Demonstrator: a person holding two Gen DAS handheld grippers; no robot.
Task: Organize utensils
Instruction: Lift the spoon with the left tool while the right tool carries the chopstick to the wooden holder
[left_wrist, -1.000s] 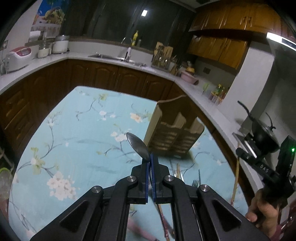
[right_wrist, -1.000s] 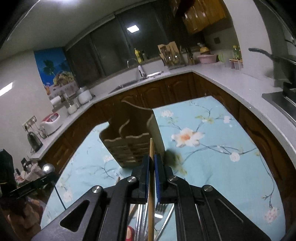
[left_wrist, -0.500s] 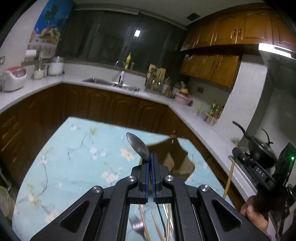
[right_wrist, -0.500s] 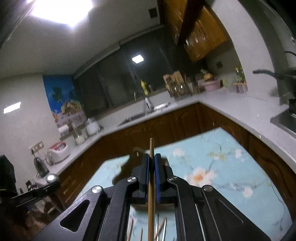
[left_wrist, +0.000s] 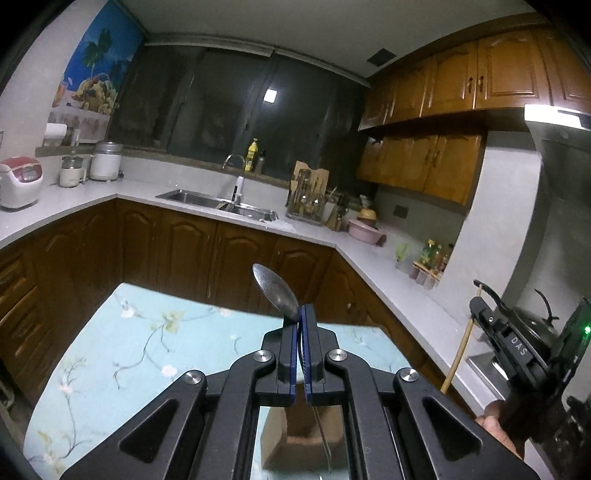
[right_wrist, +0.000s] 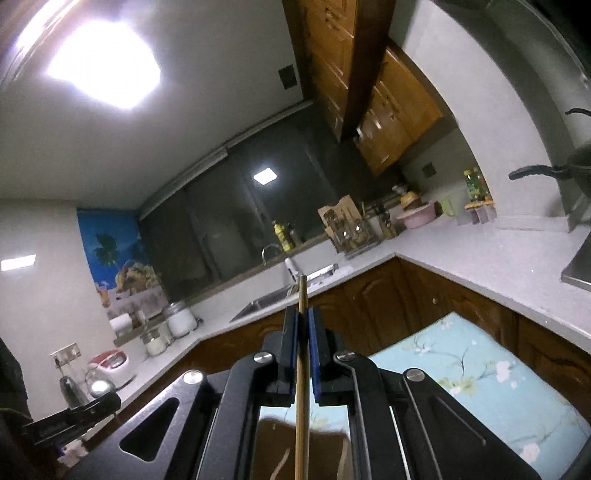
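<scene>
— Looking down past the left claw (left_wrist: 300, 325), what lies under it?
— A brown wooden utensil holder (left_wrist: 295, 439), directly below between the arms; its slots are cut off from sight. That claw is clamped on a silver metal spoon (left_wrist: 275, 290), bowl up.
— And the right claw (right_wrist: 303, 325)?
— Pinching a thin bamboo chopstick (right_wrist: 302, 369), long axis vertical, also above the holder. Beyond is the blue floral surface (left_wrist: 129, 350).

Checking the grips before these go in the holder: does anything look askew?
Yes. The spoon in the left gripper is pinched just below its bowl and leans left instead of lining up with the fingers. The chopstick in the right gripper sits straight, centered.
</scene>
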